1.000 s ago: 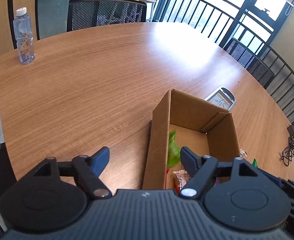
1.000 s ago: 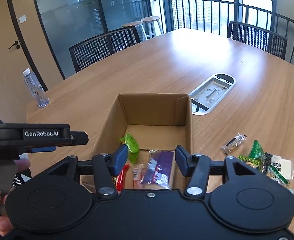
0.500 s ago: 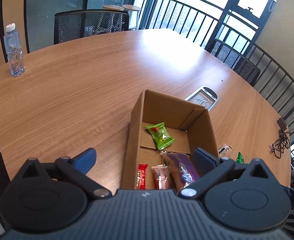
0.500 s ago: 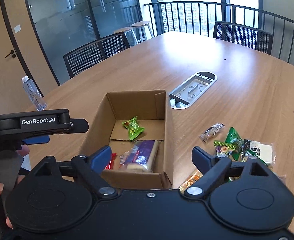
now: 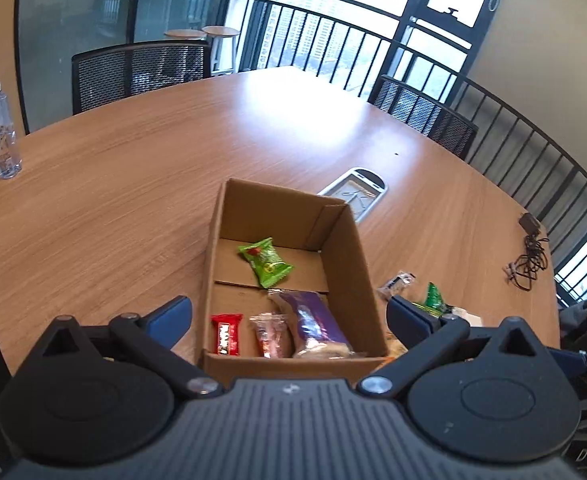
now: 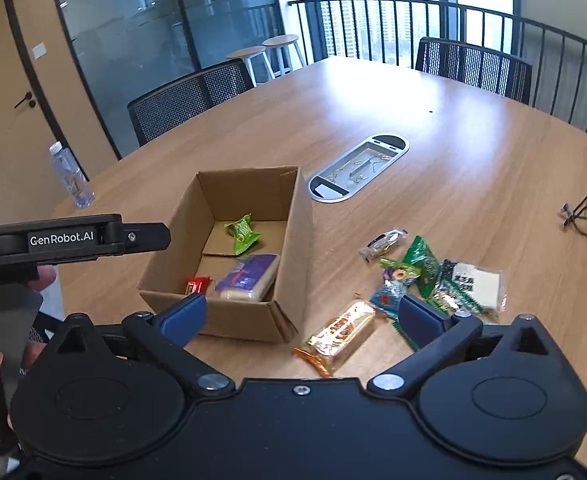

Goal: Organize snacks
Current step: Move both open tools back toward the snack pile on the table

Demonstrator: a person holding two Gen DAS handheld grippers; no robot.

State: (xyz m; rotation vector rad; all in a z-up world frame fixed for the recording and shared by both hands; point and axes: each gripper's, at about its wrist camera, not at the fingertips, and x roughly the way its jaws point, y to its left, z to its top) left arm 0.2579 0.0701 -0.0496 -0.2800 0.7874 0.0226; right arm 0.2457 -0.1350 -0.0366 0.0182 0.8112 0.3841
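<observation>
While the cardboard box (image 6: 253,248) sits on the bench (image 6: 453,152), we see four snacks inside it: a green packet (image 6: 242,233), a purple pack (image 6: 249,277), a red bar (image 6: 197,285) and a clear pink-filled packet (image 5: 270,336). Just beside its right wall lies a loose pile of snacks (image 6: 425,276). Our left gripper (image 5: 289,316) and right gripper (image 6: 301,316) have just been opening; both jaws stand wide apart, gripping nothing. A water bottle (image 5: 0,132) stands far off.

The box (image 6: 293,248) stands on the worktop (image 6: 453,152) with four snack packets inside. Loose packets (image 6: 425,272) lie right of it; the cable tray (image 6: 359,166) sits behind; a bottle (image 6: 71,176) stands far left.
</observation>
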